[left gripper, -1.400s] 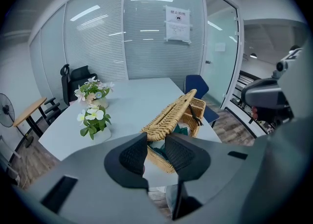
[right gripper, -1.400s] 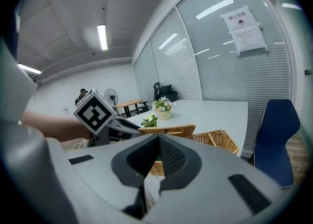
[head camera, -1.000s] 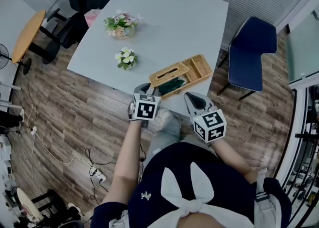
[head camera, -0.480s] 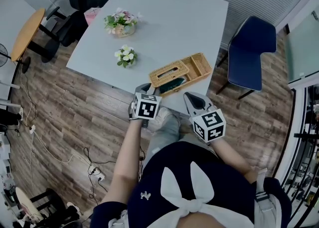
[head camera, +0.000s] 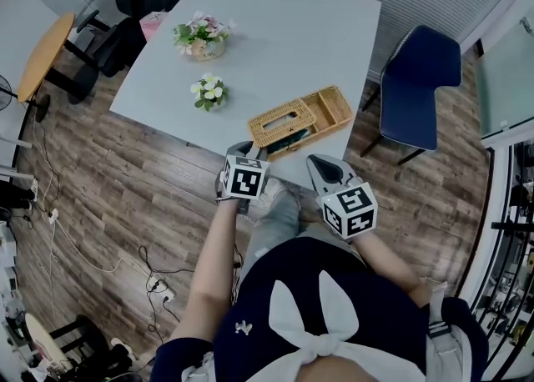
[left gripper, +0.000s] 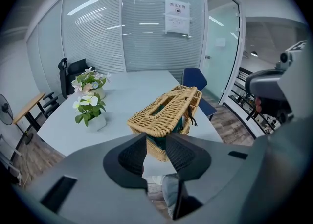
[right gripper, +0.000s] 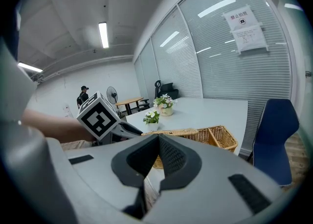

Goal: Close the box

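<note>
Tan woven-wicker rectangular box (head camera: pixel 302 119), slotted lid raised, at the near edge of the smooth pale grey table (head camera: pixel 275 30), my left gripper (left gripper: pixel 155 142) just off that edge, ribbed black jaws apart and empty, my right gripper (right gripper: pixel 157 142) likewise, jaws together.

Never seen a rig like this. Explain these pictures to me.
A person holds a hand-held gripper in each hand; the marker cubes are part of them. The head view comes from a camera on the person's head, looking down. The other two views come from cameras riding on each gripper. On the white table stand a wicker box, its lid raised, a small flower pot and a bigger bouquet. The left gripper has its jaws apart, and the right gripper has them together. Neither holds anything.
</note>
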The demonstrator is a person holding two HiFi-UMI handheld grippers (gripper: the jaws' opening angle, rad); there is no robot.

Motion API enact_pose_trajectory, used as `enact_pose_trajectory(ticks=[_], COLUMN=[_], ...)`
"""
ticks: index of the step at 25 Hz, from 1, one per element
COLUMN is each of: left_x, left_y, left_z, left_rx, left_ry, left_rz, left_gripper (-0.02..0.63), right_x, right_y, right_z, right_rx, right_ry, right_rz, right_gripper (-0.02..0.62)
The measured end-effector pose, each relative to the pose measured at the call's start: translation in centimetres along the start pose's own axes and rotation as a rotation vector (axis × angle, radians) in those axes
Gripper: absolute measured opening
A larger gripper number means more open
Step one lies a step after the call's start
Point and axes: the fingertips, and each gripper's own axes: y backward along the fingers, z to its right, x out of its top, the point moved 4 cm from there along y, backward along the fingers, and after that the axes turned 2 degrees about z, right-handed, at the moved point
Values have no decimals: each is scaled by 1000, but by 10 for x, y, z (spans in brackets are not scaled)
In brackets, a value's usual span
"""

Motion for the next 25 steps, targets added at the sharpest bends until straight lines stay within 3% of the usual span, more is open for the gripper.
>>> enact_pose_trajectory(ticks=[25], left_x=[-31], left_y=[-16], left_z=[12], left_rx=[-4], left_ry=[54], left_rz=[-64], left_gripper=[123], right_x=[-21], right_y=[17], right_z=[4], right_rx=[-31], right_ry=[-27], right_rz=[-30], right_gripper=[5])
